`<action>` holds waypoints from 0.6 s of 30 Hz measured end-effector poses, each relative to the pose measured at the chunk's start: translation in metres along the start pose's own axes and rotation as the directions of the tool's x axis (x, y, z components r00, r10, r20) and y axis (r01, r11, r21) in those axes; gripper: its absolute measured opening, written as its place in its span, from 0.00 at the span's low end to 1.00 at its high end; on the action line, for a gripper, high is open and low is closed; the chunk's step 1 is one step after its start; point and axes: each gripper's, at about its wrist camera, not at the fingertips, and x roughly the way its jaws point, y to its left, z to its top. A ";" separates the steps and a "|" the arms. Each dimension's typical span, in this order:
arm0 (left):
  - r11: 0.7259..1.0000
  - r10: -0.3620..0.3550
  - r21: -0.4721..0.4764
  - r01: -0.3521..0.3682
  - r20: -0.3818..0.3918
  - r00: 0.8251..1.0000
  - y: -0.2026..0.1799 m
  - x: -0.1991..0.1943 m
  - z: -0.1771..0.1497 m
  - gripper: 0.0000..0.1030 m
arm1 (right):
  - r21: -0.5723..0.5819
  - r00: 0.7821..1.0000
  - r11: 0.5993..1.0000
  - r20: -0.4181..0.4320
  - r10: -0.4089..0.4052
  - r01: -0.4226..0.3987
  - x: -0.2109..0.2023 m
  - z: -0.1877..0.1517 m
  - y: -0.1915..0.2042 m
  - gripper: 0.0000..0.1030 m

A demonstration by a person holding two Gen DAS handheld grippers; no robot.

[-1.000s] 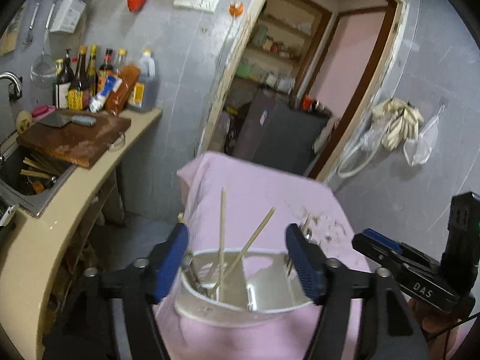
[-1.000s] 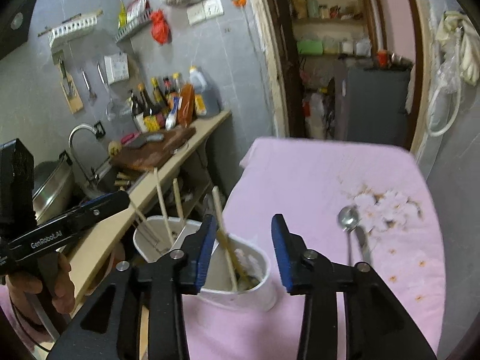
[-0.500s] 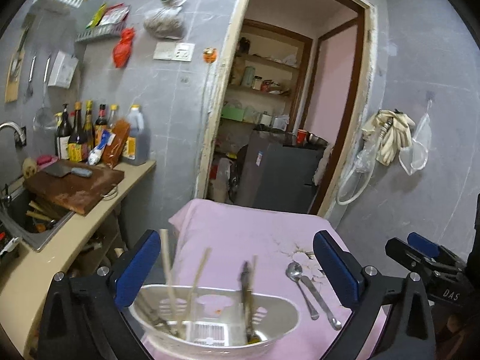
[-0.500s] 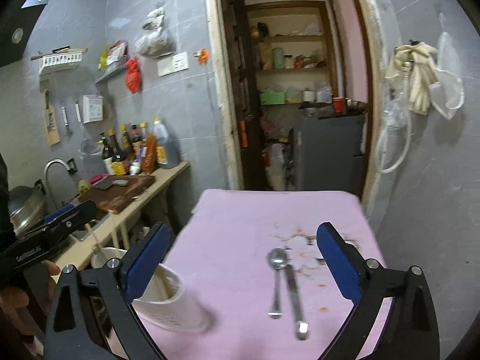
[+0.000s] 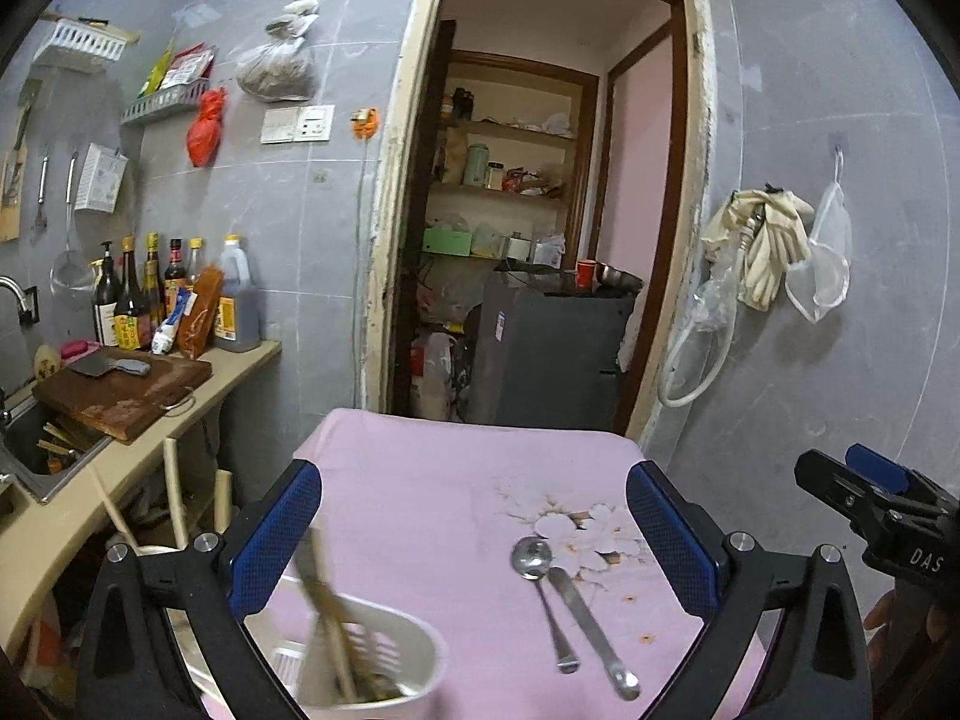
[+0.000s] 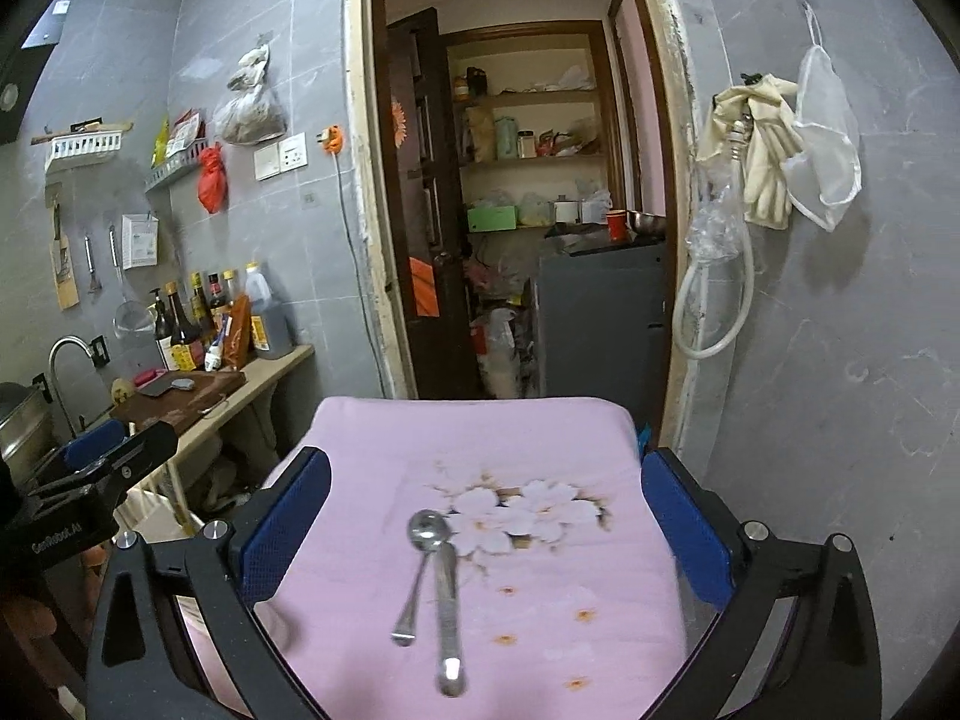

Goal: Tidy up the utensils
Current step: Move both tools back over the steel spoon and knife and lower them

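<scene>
A metal spoon [image 6: 420, 564] and a flat metal utensil [image 6: 447, 612] lie side by side on the pink floral cloth [image 6: 360, 468]; both also show in the left wrist view, the spoon [image 5: 543, 594] and the flat utensil [image 5: 591, 630]. A white utensil holder [image 5: 384, 666] with chopsticks [image 5: 327, 618] stands at the cloth's near left. My left gripper [image 5: 474, 546] is open and empty above the cloth. My right gripper [image 6: 486, 528] is open and empty, straddling the spoon from above.
A counter [image 5: 120, 468] with a cutting board [image 5: 120, 396], cleaver, sauce bottles [image 5: 174, 300] and a sink [image 5: 24, 444] runs along the left. A doorway with shelves and a dark cabinet [image 5: 546, 354] lies beyond the table. Gloves and a hose hang on the right wall [image 5: 756, 252].
Both grippers have opened wide and pulled back from the white holder. The views have lifted and shifted right, so the spoon and flat utensil now sit in front of both.
</scene>
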 end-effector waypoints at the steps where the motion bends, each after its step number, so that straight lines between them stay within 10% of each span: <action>1: 1.000 -0.001 0.004 0.001 -0.004 1.000 -0.006 0.003 -0.002 0.99 | 0.001 1.000 1.000 0.000 0.000 0.000 0.002 0.000 -0.005 0.99; 18: 0.999 -0.016 0.050 0.020 -0.090 0.996 -0.074 0.064 -0.030 0.99 | 0.005 0.999 1.000 -0.035 -0.023 0.023 0.046 -0.020 -0.092 0.99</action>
